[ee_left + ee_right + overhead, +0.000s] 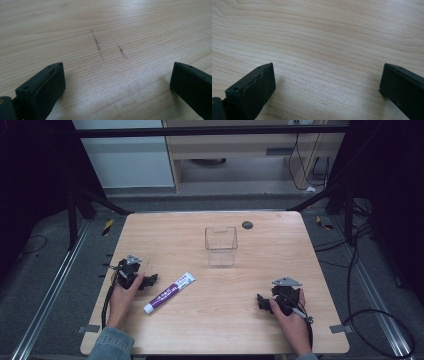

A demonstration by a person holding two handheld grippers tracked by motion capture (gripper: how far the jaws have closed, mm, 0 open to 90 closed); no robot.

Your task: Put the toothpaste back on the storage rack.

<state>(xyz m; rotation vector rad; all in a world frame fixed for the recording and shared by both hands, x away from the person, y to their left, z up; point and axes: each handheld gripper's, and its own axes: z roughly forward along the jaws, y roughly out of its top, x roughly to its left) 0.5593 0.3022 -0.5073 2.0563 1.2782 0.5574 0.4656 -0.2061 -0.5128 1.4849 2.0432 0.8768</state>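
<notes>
In the high view a wooden table (pixel 215 320) takes up the middle of the frame, with the person's two forearms coming in from the bottom edge. The left gripper (pixel 148 280) lies at the lower left of the table top, held in the left hand (pixel 121 296), its jaws pointing toward the centre of the picture. Just to the right of it lies a toothpaste tube (pixel 170 292), white with a purple band, flat on the wood and slanting from lower left to upper right; its near end is close to the jaws but apart from them.

The left gripper view looks down along the two black jaws, which rise from the bottom corners of the frame and stand wide apart with only bare wood between them; two short dark scuff marks (pixel 97 45) run across the grain in the middle of that frame.

At the lower right of the high view the right gripper (pixel 262 302) rests on the table in the right hand (pixel 292 317), jaws pointing left. Its own view shows the same released stance: jaws spread to the bottom corners, plain wood between.

A clear plastic container (pixel 220 246) stands upright above the centre of the high view, well apart from both grippers and the tube; it looks empty, though its clear walls make that hard to confirm. A small dark round disc (pixel 247 224) sits just to its upper right.
</notes>
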